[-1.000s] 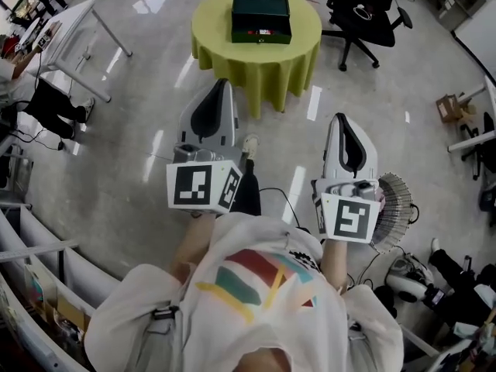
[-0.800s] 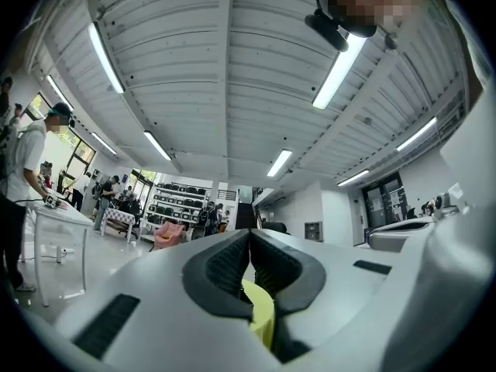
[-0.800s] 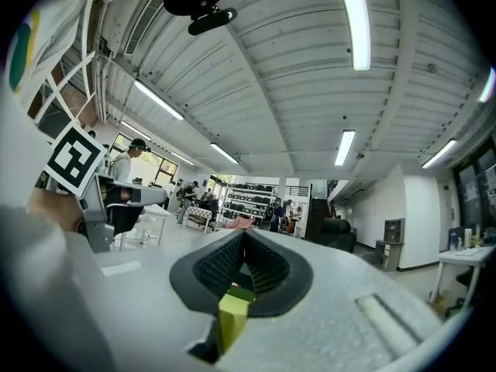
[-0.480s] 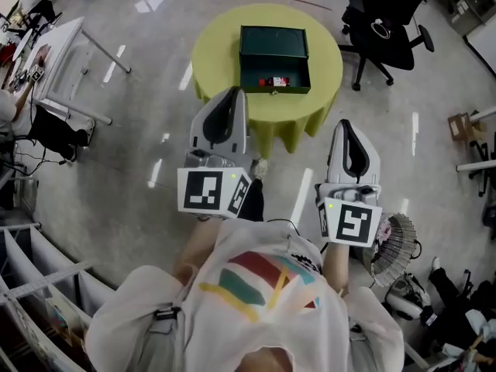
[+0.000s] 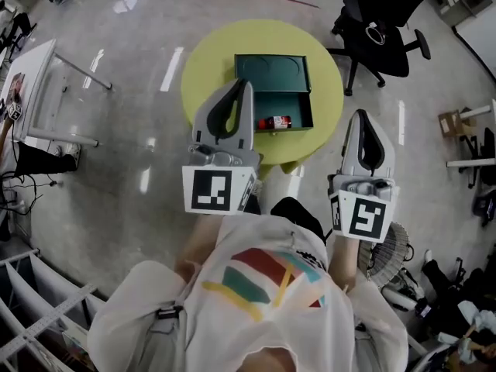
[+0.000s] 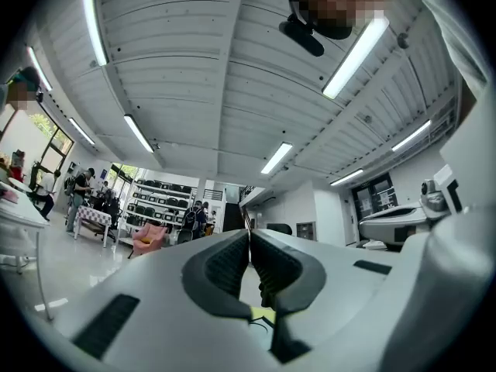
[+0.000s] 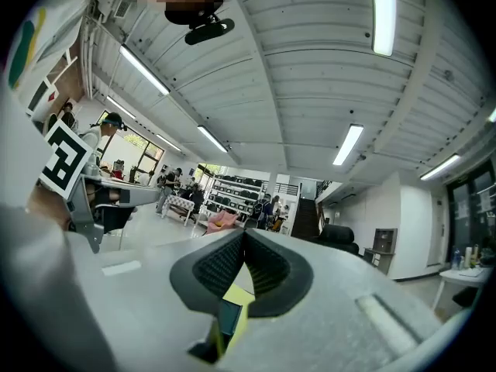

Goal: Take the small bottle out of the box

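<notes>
A dark green box [image 5: 273, 73] stands open on a round table with a yellow-green cloth [image 5: 211, 62] in the head view. A small bottle with a red label [image 5: 275, 122] lies on its side in the box's near part. My left gripper [image 5: 242, 85] reaches over the table's near edge, just left of the box, jaws shut and empty. Held to the right of the table, over the floor, my right gripper [image 5: 363, 115] is also shut with nothing in it. Both gripper views look level across the room, past the closed left gripper [image 6: 249, 239] and right gripper [image 7: 244, 242].
A black office chair [image 5: 381, 23] stands behind the table on the right. A white table [image 5: 37, 91] is at the far left. A round fan [image 5: 387, 253] sits on the floor by my right side, with clutter beyond it. Shelving [image 5: 31, 316] runs along the lower left.
The table and box have come much closer in the head view. Both grippers moved forward with me; the left one now overlaps the table's edge. The jaws stayed shut.
</notes>
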